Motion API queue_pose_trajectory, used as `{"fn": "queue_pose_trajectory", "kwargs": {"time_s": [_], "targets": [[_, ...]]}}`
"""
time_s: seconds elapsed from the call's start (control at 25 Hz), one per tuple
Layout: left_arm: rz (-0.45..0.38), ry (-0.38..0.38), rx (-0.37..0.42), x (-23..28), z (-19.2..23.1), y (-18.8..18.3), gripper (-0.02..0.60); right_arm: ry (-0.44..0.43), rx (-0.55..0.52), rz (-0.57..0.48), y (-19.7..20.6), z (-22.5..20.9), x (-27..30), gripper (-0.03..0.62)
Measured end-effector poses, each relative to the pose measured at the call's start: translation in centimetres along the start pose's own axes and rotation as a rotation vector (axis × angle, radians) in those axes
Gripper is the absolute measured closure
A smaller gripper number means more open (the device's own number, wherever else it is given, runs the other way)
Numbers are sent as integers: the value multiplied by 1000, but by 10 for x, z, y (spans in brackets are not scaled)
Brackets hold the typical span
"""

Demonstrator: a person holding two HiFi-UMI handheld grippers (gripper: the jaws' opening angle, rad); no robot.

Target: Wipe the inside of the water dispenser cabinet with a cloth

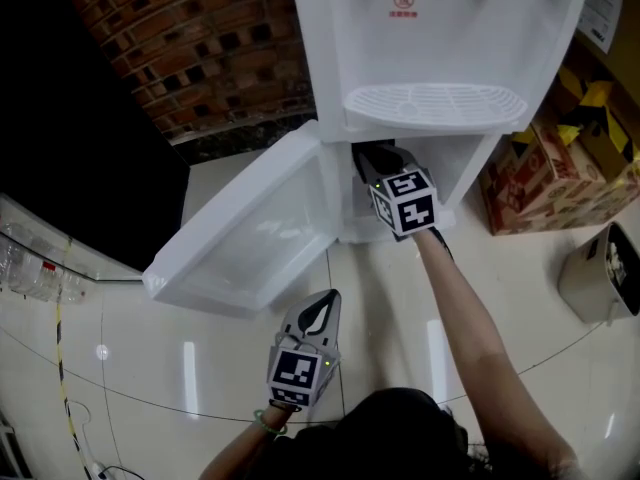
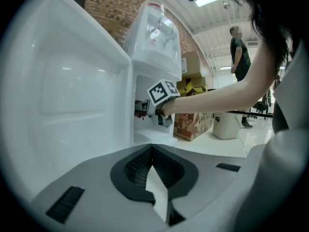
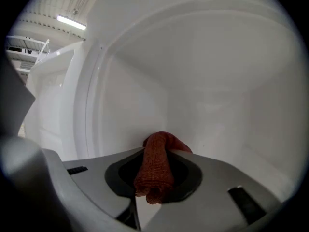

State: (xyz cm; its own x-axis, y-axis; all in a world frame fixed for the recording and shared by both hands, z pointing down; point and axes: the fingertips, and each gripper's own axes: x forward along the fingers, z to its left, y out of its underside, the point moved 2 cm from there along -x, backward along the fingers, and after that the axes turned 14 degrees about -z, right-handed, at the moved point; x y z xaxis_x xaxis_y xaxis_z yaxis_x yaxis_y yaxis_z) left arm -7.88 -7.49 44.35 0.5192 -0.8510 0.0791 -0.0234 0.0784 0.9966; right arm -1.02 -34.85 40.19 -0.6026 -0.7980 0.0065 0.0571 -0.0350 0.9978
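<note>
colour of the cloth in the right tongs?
Rust red, knit-textured cloth, clamped in the right tongs; shows best in the right gripper view.

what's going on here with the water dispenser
A person holds a gripper in each hand. The right gripper is inside the water dispenser's lower cabinet, its jaws clamped on a red cloth that points at the back wall. The cabinet door stands wide open. The left gripper is outside, shut and empty.

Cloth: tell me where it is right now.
In the right gripper view, the red cloth is clamped in the right gripper, inside the open cabinet of the water dispenser.
</note>
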Motion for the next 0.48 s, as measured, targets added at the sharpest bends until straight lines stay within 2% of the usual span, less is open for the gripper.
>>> {"fn": "queue_pose_trajectory", "kwargs": {"time_s": [0.12,0.28,0.36,0.48], "targets": [[-21,29,42,11,0,-15,604,-17,11,110,47,13,-9,513],[-26,16,82,10,4,-25,604,-48,11,233,99,35,-22,513],[-13,10,99,5,3,-21,604,-56,13,266,115,40,-28,513],[4,11,94,-1,-2,-14,604,-65,29,282,112,47,-34,513]]}}
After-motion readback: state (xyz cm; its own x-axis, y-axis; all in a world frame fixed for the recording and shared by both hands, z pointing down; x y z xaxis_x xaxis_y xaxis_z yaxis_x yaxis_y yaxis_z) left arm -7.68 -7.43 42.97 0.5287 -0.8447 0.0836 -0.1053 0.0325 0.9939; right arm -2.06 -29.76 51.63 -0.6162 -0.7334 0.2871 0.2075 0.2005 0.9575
